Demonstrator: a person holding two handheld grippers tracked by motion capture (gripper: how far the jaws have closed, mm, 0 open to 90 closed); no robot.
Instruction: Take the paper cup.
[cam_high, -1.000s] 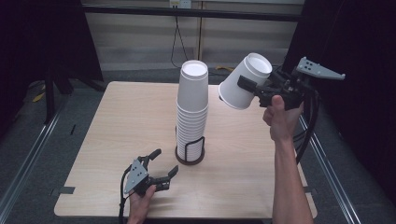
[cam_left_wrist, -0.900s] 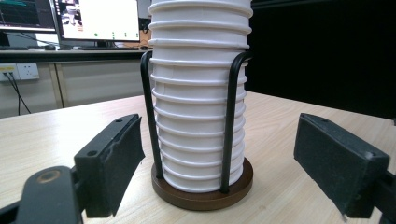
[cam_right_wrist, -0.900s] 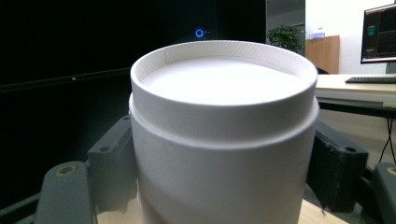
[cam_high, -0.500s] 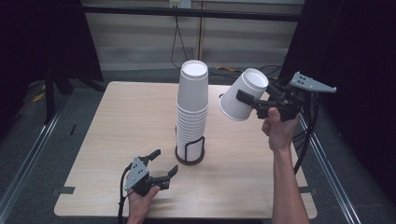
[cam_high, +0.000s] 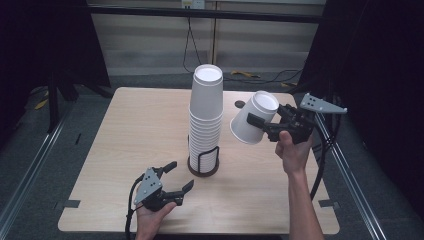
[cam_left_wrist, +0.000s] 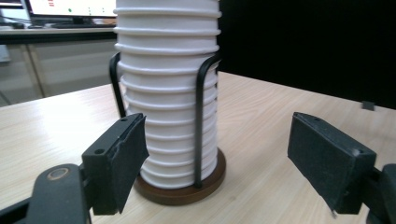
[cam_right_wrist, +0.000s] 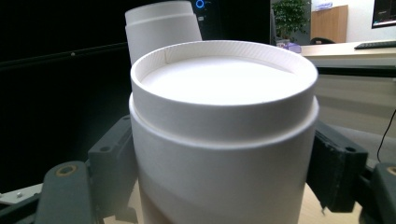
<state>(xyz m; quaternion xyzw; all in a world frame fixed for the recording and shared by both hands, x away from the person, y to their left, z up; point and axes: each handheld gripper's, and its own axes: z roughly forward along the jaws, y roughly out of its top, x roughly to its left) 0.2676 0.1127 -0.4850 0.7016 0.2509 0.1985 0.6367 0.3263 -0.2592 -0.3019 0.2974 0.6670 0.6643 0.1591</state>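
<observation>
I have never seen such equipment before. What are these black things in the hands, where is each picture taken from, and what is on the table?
No machine moves here: a person holds one black two-jaw tool in each hand. The high view comes from a fixed camera above the wooden table. The other two views come from small cameras riding on each tool, looking along its jaws.

On the table stands a tall stack of white paper cups in a black wire holder with a brown base.

The right tool grips one single cup, bottom toward the camera, beside the stack. The left tool rests low near the holder; its jaws stand apart with nothing between them.
</observation>
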